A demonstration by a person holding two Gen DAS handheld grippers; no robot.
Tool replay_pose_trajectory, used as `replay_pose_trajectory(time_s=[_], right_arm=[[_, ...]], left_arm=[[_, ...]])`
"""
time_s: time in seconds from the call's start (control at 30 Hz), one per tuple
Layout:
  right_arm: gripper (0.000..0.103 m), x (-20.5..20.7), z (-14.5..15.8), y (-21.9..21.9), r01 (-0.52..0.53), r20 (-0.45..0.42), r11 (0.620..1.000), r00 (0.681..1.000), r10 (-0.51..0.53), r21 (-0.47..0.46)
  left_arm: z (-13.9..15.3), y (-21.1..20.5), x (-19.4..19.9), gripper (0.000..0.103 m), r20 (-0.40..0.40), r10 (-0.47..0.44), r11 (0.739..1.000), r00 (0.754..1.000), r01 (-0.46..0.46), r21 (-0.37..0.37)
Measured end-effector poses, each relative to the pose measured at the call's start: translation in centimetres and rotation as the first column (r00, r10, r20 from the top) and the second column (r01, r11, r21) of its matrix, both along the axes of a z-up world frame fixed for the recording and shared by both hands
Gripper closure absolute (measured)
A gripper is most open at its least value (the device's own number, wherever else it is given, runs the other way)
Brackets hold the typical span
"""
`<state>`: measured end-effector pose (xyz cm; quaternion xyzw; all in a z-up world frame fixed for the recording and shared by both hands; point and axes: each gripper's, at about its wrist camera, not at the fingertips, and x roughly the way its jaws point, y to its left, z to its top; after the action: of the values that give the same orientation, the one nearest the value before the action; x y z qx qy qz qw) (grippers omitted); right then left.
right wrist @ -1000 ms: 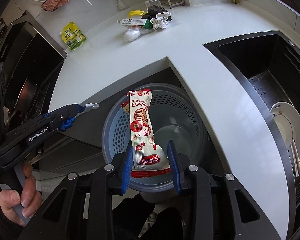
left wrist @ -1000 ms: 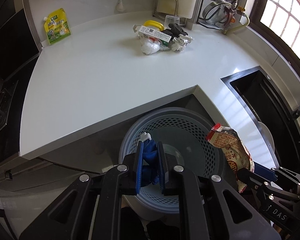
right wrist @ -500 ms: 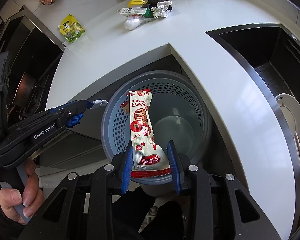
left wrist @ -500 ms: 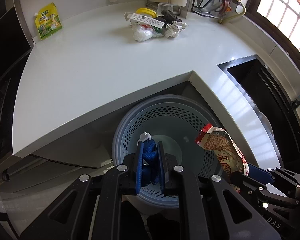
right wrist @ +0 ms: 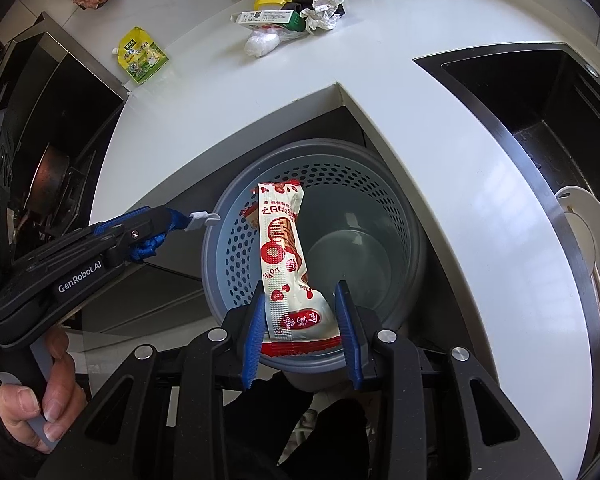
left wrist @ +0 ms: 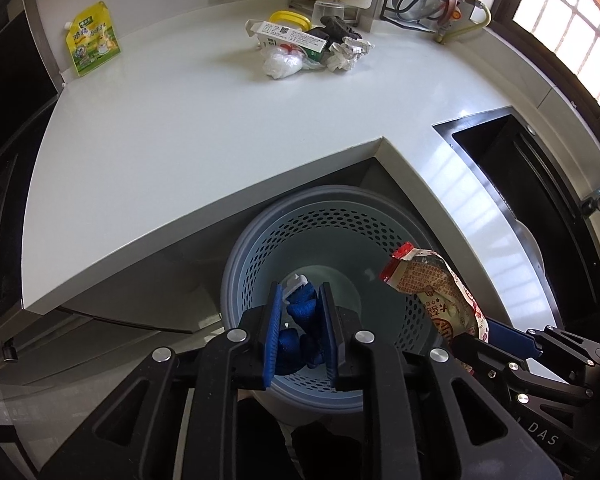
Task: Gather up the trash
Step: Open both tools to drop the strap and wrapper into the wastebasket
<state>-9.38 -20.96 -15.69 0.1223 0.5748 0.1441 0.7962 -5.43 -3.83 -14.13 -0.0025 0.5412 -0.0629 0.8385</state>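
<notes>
A grey perforated bin (left wrist: pixel 380 216) (right wrist: pixel 236 196) stands on the floor in the counter's inner corner. My left gripper (left wrist: pixel 300 300) is shut on a blue strap with a white clip (left wrist: pixel 302 312) and holds it over the bin's near left side; it also shows in the right wrist view (right wrist: pixel 156 232). My right gripper (right wrist: pixel 302 302) is shut on a red and white snack wrapper (right wrist: pixel 284 256) above the bin's near rim; the wrapper also shows in the left wrist view (left wrist: pixel 432 288). The bin looks empty inside.
On the white counter (left wrist: pixel 204 136) a trash pile (left wrist: pixel 304 46) (right wrist: pixel 288 26) lies at the back: a carton, a white bag, crumpled paper, a yellow lid. A yellow-green pouch (left wrist: pixel 92 38) lies at the back left. A black sink (right wrist: pixel 540 96) is on the right, a stove on the left.
Both grippers have moved lower and closer over the bin while still holding their items. The blue strap now hangs over the bin's inside.
</notes>
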Motion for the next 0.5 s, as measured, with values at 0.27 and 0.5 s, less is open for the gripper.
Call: replay_pose_trajectory(time_s=[0.27, 0.5], right_arm=[[0.056, -0.06, 0.43, -0.53, 0.025, 0.008, 1.0, 1.0, -0.025, 0.007], [0.046, -0.16, 0.83, -0.87, 0.042, 0.019, 0.999, 0.999, -0.043, 0.02]], left_arm=[[0.35, 0.33, -0.27, 0.059, 0.011, 0.016, 1.0, 1.0, -0.016, 0.002], [0.87, 0.42, -0.45, 0.049, 0.029, 0.023, 1.0, 0.999, -0.023, 0.003]])
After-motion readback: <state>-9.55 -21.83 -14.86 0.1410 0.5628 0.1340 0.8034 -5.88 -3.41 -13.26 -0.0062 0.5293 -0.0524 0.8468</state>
